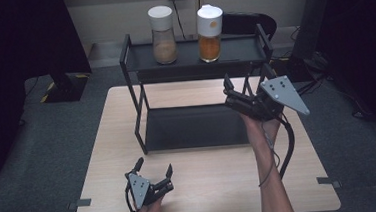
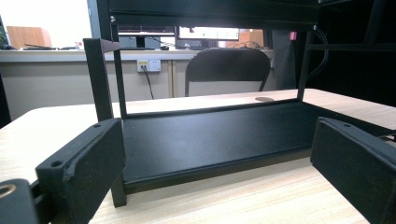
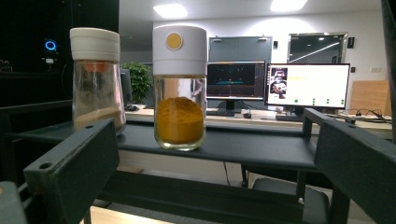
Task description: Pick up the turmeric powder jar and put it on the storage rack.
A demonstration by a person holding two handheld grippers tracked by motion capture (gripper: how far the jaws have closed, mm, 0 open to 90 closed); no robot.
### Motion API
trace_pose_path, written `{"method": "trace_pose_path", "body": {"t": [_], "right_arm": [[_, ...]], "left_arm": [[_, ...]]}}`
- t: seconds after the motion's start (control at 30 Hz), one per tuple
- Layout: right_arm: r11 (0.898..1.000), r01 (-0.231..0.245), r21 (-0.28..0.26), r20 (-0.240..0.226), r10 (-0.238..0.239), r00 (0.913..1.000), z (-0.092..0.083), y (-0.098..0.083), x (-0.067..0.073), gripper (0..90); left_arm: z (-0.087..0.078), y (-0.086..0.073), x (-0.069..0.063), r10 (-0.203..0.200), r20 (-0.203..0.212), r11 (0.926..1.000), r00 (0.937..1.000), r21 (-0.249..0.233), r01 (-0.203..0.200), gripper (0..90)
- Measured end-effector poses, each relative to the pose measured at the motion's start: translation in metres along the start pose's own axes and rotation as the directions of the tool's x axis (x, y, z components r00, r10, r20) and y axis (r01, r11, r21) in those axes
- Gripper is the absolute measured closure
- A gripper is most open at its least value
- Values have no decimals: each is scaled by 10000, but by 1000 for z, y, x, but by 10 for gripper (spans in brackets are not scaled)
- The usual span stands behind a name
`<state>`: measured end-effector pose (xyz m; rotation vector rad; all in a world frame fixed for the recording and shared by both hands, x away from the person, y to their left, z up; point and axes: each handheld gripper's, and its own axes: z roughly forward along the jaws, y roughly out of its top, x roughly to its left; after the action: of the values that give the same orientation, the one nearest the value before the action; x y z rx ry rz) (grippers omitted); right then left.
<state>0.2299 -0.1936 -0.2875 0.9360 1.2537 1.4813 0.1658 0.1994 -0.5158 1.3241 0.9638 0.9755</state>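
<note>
Right gripper view: the clear glass jar of orange powder with a white cap (image 3: 180, 88) stands on the black metal rack's top shelf (image 3: 252, 147), just right of its paler-filled twin (image 3: 97, 79). The right gripper (image 1: 235, 95) has its jaws spread, as does the left gripper (image 1: 156, 176) resting low before the rack. Rigid, smooth, breakable (likely moderately heavy); grip mid-glass.

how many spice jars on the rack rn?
2, both on the rack's top shelf: a jar of tan powder on the left, a jar of orange powder on the right. Lower shelf holds none; nothing seems hidden.
</note>
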Motion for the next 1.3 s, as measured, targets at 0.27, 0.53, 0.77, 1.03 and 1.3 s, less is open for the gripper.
{"method": "trace_pose_path", "body": {"t": [0.27, 0.53, 0.77, 1.03, 1.3], "right_arm": [[10000, 1, -97, 97, 0, 10000, -17, -14, 0, 0], [10000, -38, -54, 212, 39, 9998, -36, -28, 1, 0], [10000, 51, -15, 318, -51, 9995, -51, -39, 2, 0], [9998, 202, -79, 443, -199, 9988, -68, -53, 6, 0], [9992, 387, 74, 486, -390, 9981, -82, -68, 11, 0]], "left_arm": [[0, 0, 0, -1, 1, 10000, 10000, 0, 1, 26], [0, 0, 0, -1, -19, 10000, 10000, 3, 1, 26], [0, 0, -1, -2, -64, 10000, 10000, 1, 2, 27], [0, 0, -1, -2, -55, 10000, 10000, 0, 2, 26], [0, 0, -1, 1, -55, 10000, 10000, -1, -1, 26]]}}
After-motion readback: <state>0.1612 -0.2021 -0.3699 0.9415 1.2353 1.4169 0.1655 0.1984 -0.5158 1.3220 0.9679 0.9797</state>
